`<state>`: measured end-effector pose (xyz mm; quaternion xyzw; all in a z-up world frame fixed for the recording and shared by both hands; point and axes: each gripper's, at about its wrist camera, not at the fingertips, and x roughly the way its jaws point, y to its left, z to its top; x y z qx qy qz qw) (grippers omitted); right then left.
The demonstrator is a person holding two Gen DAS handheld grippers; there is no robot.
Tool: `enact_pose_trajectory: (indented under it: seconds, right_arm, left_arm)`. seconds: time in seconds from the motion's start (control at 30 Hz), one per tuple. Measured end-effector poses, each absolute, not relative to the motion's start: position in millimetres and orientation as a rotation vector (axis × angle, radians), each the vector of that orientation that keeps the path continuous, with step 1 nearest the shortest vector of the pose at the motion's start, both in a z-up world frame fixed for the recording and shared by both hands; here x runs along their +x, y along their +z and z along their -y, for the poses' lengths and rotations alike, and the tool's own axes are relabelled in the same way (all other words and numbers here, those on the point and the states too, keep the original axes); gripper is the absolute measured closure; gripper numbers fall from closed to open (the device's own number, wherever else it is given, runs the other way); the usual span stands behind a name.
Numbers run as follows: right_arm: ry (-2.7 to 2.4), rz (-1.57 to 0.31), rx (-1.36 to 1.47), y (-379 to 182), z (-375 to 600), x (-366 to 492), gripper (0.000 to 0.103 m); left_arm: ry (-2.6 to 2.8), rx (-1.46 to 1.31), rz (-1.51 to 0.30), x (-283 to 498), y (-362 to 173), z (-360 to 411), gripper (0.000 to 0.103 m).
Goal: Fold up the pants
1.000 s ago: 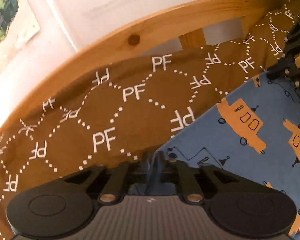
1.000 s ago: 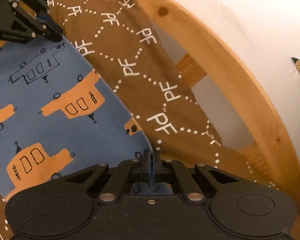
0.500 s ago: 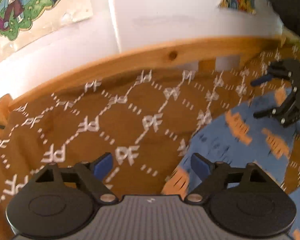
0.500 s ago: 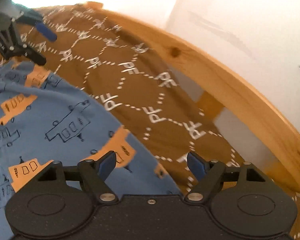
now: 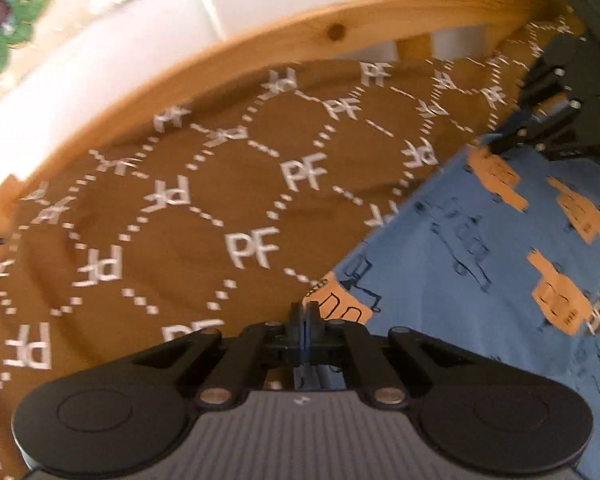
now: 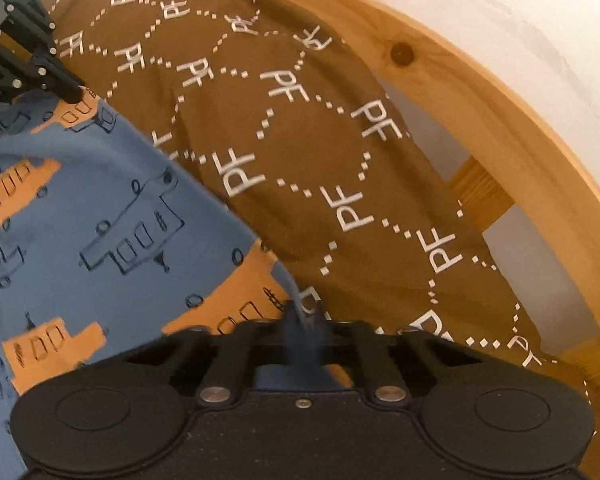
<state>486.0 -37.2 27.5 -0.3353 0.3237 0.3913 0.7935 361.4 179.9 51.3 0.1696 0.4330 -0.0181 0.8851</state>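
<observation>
The pants (image 5: pixel 480 256) are blue with orange and outlined vehicle prints and lie on a brown bedspread. In the left wrist view my left gripper (image 5: pixel 305 314) is shut on their near edge, with blue cloth pinched between the jaws. In the right wrist view the pants (image 6: pixel 100 220) fill the left side, and my right gripper (image 6: pixel 300 316) is shut on their edge too. Each gripper shows in the other's view: the right one (image 5: pixel 508 142) at the upper right, the left one (image 6: pixel 70 94) at the upper left, both at the cloth's far corner.
The brown bedspread (image 5: pixel 228 208) with white "PF" letters covers the bed. A curved wooden bed rail (image 5: pixel 260 52) with slats runs behind it against a white wall (image 6: pixel 500 8). A colourful poster (image 5: pixel 4 20) hangs at the upper left.
Half a second ago both grippers were open and raised off the pants. Now both have come back down and shut on the edge of the blue cloth.
</observation>
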Motion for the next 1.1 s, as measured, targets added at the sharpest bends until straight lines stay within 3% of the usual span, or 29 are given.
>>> enact_pose_trajectory:
  seconds: [0.6, 0.83, 1.1]
  right_arm:
    - [0.805, -0.325, -0.663, 78.1, 119.1, 305.6, 0.103]
    - [0.835, -0.315, -0.63, 67.2, 148.9, 219.0, 0.103]
    - [0.833, -0.408, -0.598, 21.5, 156.6, 139.6, 0.103]
  left_arm:
    - [-0.057, 0.666, -0.527, 248.4, 103.3, -133.7, 0.103]
    - [-0.112, 0.758, -0.461, 180.3, 80.8, -115.1, 0.103]
    - [-0.2, 0.809, -0.578, 124.6, 27.4, -109.3, 0.103]
